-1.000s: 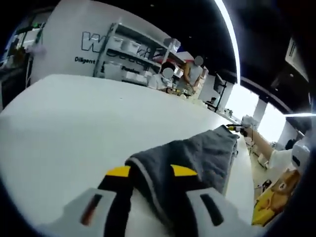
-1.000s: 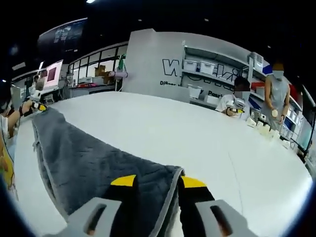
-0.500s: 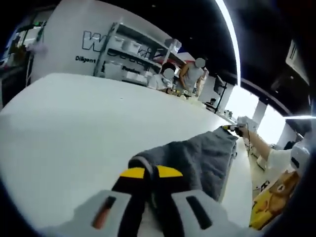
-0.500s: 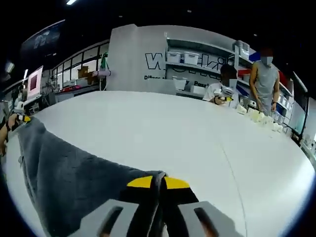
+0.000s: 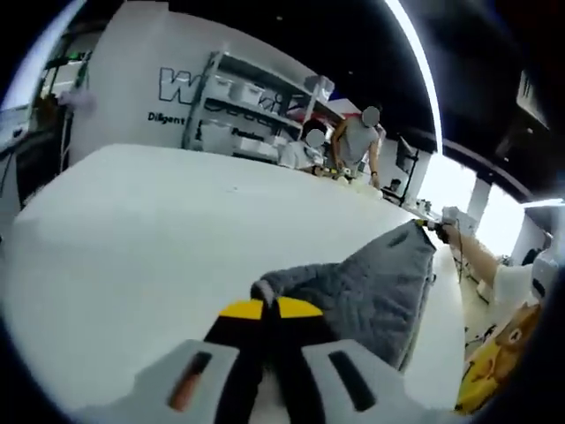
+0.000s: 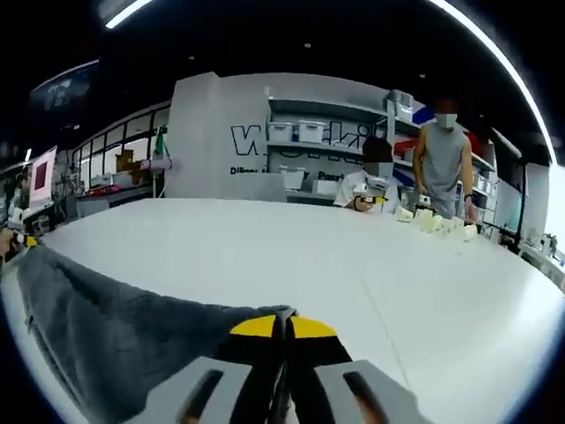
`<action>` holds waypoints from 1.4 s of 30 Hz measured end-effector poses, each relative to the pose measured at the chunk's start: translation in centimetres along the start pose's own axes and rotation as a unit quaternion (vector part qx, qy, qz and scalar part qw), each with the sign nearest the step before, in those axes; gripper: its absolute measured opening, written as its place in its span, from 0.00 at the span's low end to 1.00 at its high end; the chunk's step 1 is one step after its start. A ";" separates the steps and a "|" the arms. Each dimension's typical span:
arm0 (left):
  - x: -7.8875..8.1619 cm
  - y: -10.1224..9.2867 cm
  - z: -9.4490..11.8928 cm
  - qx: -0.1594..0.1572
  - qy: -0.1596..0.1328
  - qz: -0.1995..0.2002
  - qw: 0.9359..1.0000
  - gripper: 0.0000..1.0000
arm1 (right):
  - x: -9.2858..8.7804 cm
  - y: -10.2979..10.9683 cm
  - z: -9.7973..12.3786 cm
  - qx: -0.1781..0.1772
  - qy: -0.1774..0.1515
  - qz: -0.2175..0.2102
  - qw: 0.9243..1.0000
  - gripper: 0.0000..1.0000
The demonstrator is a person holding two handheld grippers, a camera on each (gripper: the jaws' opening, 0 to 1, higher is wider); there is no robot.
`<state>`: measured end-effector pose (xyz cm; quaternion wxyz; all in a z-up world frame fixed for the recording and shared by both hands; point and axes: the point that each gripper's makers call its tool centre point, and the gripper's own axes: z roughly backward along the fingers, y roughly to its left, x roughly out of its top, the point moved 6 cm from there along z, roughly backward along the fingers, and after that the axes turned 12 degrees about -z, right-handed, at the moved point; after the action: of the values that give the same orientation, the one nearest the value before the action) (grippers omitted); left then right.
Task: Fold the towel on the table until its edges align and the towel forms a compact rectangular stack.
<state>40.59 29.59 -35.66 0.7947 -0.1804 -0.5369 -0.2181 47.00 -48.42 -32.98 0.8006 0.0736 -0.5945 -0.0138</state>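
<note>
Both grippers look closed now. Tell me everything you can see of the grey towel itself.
The grey towel is soft, quilted-looking fabric with a stitched border. It stretches between the two grippers: the left gripper is shut on one bunched corner, the right gripper on another. In the right gripper view it runs away to the left. Its middle sags toward the white table; contact there is unclear.

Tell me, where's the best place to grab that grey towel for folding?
Probably its two corners, one per tongs, reaching in low along the white table. Both tongs already pinch a corner of the towel, which hangs stretched between them.
</note>
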 end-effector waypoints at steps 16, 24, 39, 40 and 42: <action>1.2 0.4 -1.4 0.048 0.004 -0.056 0.997 0.04 | -0.7 -0.1 -3.3 -0.022 -0.004 0.016 1.000 0.04; 1.0 0.8 -2.8 0.071 0.035 -0.083 0.993 0.05 | -1.6 0.2 -4.3 -0.034 0.014 0.029 0.999 0.04; 1.2 -0.2 -0.2 0.062 -0.002 -0.030 0.998 0.24 | 0.3 1.3 -0.7 -0.031 -0.034 0.042 0.998 0.19; 1.2 -0.3 0.0 0.060 -0.004 -0.029 0.998 0.25 | 0.4 1.6 -0.3 -0.027 -0.036 0.047 0.998 0.21; 1.2 -0.8 0.5 0.057 -0.010 -0.026 0.998 0.28 | 0.6 2.1 0.6 -0.020 -0.040 0.053 0.998 0.24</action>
<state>40.18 29.03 -34.34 0.7923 -0.1230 -0.5611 -0.2058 46.43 -46.48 -31.91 0.7770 0.0254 -0.6288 0.0138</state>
